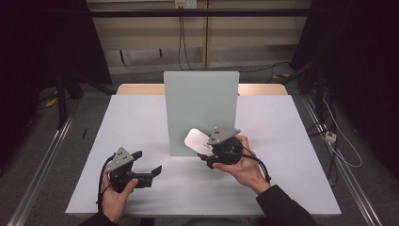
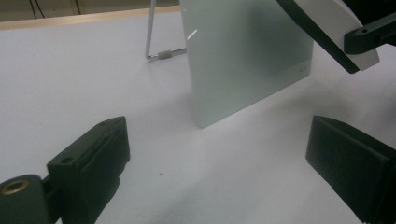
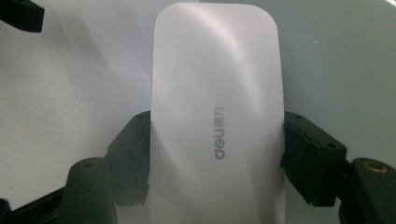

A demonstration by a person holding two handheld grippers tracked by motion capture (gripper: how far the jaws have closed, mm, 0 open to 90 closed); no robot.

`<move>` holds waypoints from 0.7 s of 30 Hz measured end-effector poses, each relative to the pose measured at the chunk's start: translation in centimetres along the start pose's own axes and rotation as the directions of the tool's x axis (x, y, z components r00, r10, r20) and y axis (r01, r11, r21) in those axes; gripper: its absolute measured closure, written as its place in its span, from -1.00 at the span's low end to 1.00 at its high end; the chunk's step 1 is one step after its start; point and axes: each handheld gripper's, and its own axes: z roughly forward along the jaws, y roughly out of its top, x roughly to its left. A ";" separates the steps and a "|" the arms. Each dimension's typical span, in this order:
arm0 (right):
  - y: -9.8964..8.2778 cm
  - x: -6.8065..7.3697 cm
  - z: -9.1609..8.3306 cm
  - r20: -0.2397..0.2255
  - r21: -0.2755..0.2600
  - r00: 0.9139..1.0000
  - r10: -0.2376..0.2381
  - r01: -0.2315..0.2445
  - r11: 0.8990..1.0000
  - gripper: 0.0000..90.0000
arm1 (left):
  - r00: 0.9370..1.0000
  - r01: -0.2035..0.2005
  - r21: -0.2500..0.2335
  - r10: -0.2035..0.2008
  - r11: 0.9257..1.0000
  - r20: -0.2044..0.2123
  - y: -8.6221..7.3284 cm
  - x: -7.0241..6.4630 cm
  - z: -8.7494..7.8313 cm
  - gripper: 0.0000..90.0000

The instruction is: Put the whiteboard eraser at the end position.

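Your right gripper [image 1: 203,151] is clamped on the white eraser [image 1: 196,140], a flat rounded slab held by its two long edges and lifted off the table, just in front of the lower right part of the upright pale green board [image 1: 201,110]. In the right gripper view the eraser [image 3: 217,116] runs up between the black pads, with grey lettering on its face; its near end is cut off by the bottom of the frame. In the left gripper view you see only a corner of it [image 2: 343,28], white on top with a dark layer beneath, the rest out of frame.

Your left gripper [image 1: 147,164] is released, jaws wide apart with nothing between them, low over the table well to the left of the board. Your left hand [image 1: 115,195] is partly cut off at the bottom edge.

A thin metal stand [image 2: 154,46] props the board from behind; how it joins the board is hidden. The white tabletop [image 1: 282,136] lies on a wooden table [image 1: 136,89]. The room around is dark, with cables on the grey floor and rails along both sides
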 end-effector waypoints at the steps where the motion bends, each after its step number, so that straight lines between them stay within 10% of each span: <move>1: -0.1 0.0 -0.1 0.006 0.005 1.000 -0.002 0.002 1.000 -0.30 | 1.000 -0.001 0.002 0.001 1.000 0.001 0.0 0.0 0.0 -0.87; 21: -1.8 -0.1 -0.3 -0.082 0.080 0.996 -0.034 0.041 0.996 -0.30 | 1.000 -0.008 0.007 0.008 1.000 0.003 0.0 -0.1 0.0 -0.87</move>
